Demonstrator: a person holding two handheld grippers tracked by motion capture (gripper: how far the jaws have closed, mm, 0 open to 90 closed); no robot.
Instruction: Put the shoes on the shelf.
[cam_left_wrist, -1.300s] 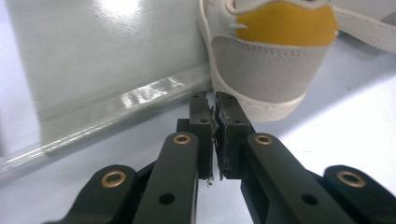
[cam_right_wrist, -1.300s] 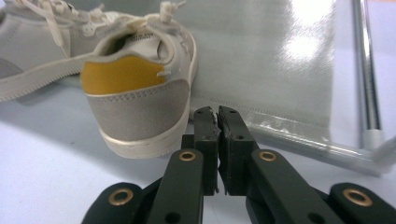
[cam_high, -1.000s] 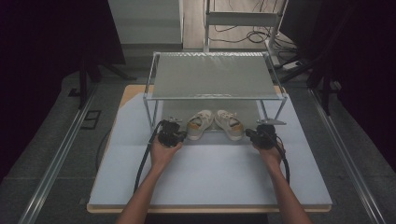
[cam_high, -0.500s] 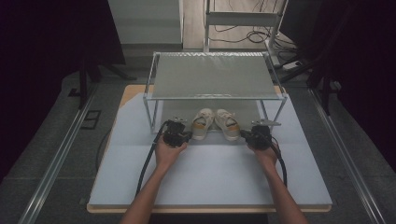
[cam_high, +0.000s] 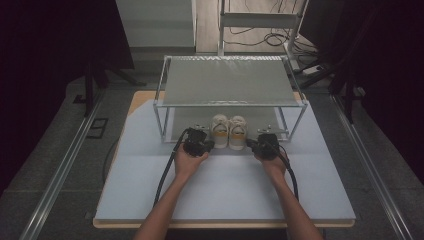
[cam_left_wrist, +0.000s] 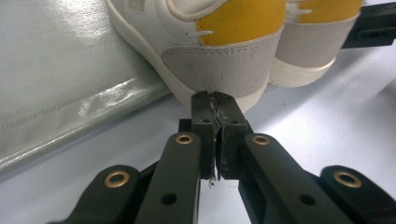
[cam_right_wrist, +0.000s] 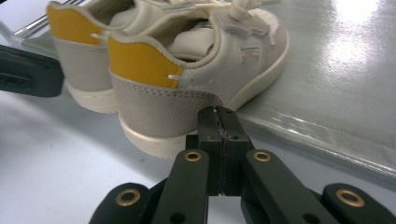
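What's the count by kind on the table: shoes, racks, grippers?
Shoes, white with yellow heel tabs: 2, left shoe and right shoe, side by side at the rack's front edge.
Metal shelf racks: 1, rack.
Grippers, jaws shut, empty: 2, left gripper and right gripper.
Total: 5.

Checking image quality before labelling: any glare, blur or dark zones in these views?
High view: dark surround, table evenly lit, slightly soft. Left gripper view: glare streaks on the shiny mat; left gripper jaws sharp, shoes a little soft. Right gripper view: bright glare on the mat at top right, right gripper crisp.
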